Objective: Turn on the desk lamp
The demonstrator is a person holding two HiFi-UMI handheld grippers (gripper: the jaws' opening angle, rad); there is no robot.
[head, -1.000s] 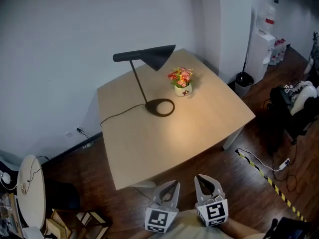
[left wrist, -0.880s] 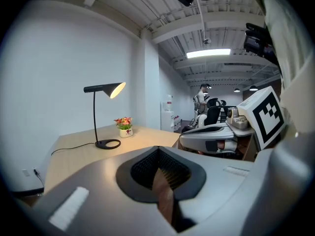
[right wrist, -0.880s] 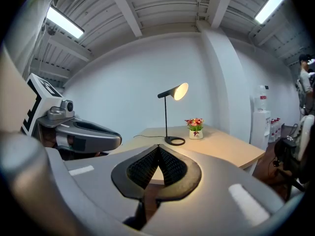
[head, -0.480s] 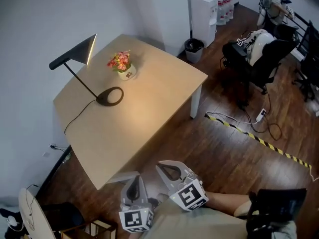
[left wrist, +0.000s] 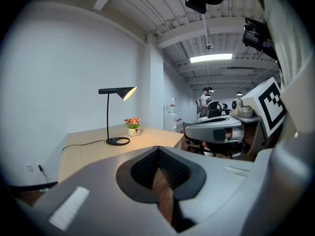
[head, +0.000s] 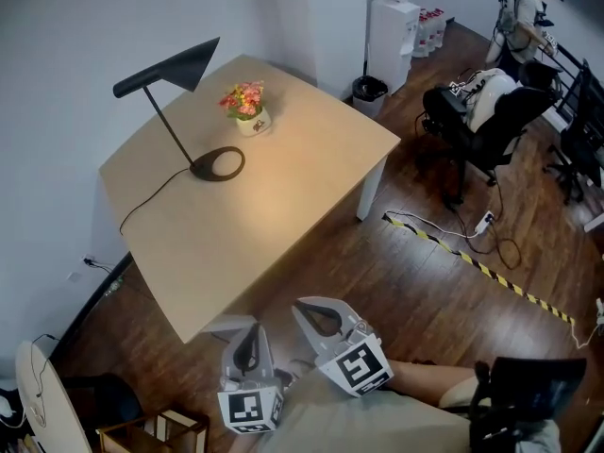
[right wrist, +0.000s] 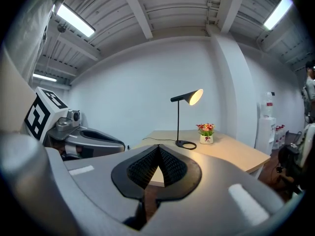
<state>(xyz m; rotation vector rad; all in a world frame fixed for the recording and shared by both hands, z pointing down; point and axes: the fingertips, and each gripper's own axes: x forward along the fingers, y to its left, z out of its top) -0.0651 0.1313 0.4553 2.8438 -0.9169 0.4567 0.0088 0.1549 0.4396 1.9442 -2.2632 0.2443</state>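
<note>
We held both claws low, off the near edge of the table [head: 274,206] and well apart from the desk lamp [head: 168,111]. The left gripper [head: 245,333] had its jaws pressed together on nothing, and the right gripper [head: 319,311] likewise, with tips meeting, empty. The lamp stood toward the table's far side, its ring base [head: 219,164] flat on the wood and its shade [head: 184,64] lit — a warm glow lay on the tabletop. A flower pot [head: 248,113] sat near the base.
</note>
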